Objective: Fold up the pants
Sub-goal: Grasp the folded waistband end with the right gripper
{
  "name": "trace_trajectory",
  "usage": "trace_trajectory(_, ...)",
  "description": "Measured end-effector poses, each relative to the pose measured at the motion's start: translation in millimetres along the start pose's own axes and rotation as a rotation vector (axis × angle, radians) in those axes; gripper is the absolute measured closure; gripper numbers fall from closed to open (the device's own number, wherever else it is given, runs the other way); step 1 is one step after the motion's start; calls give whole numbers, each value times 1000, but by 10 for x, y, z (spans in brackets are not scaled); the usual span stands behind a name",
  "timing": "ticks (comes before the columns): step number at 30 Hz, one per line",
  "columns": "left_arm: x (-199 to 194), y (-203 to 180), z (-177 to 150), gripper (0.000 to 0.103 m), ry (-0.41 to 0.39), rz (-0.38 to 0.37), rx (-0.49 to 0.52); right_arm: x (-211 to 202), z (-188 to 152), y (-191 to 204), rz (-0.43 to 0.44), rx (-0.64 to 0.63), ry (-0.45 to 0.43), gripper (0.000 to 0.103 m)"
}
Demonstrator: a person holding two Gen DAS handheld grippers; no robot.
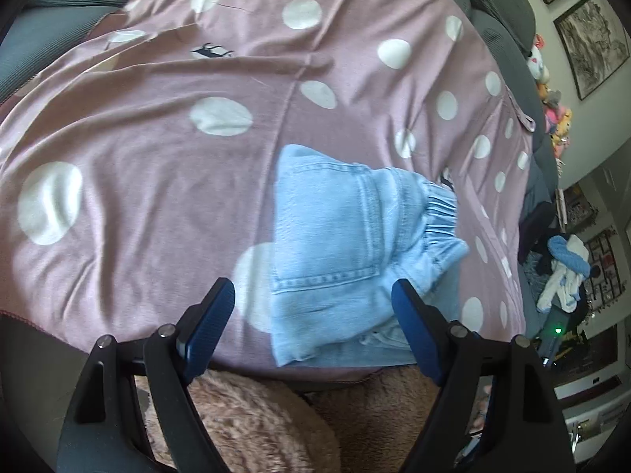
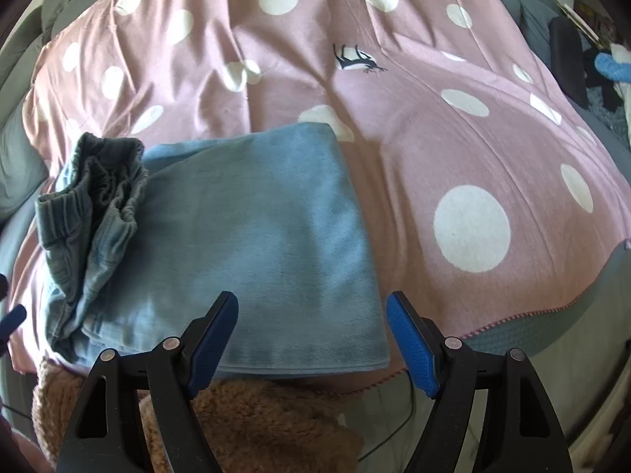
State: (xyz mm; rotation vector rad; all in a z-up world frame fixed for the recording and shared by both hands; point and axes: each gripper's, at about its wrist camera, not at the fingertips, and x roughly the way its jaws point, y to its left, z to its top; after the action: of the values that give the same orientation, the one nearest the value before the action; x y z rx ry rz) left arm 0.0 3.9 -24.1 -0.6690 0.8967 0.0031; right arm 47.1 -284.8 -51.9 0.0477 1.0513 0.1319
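Light blue denim pants (image 1: 347, 252) lie folded into a compact stack on a pink polka-dot sheet (image 1: 157, 149), near its front edge. The back pocket faces up and the elastic waistband (image 1: 437, 213) bunches at the right. My left gripper (image 1: 313, 295) is open and empty, hovering just above the stack's near edge. In the right wrist view the same pants (image 2: 256, 244) show a smooth folded panel, with the waistband (image 2: 102, 181) bunched at the left. My right gripper (image 2: 311, 311) is open and empty over the panel's near right corner.
The pink sheet (image 2: 453, 138) covers a grey sofa (image 1: 51, 19). A brown fleecy fabric (image 1: 244, 421) lies below the front edge under both grippers. A pile of clothes (image 1: 564, 272) and framed pictures (image 1: 591, 43) are at the right. The other gripper's blue fingertip (image 2: 14, 317) shows at the left edge.
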Motion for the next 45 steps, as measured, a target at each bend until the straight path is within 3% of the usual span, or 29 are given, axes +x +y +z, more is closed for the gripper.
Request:
trace_trajectory(12, 4, 140, -66, 19, 4, 63, -13, -130, 104, 266, 42, -108, -40, 25)
trace_trajectory(14, 11, 169, -79, 19, 12, 59, -23, -158, 122, 312, 42, -126, -52, 18)
trace_trajectory(18, -1, 207, -95, 18, 17, 55, -36, -222, 155, 396, 41, -163, -79, 14)
trace_trajectory(36, 6, 198, -134, 18, 15, 120, -1, -335, 300, 791, 204, -254, -47, 12)
trace_trajectory(41, 42, 203, -142, 18, 26, 125, 2, -387, 397, 882, 310, -252, -33, 12)
trace_trajectory(45, 56, 210, -141, 18, 30, 125, 6, -335, 425, 1047, 310, -294, -22, 12)
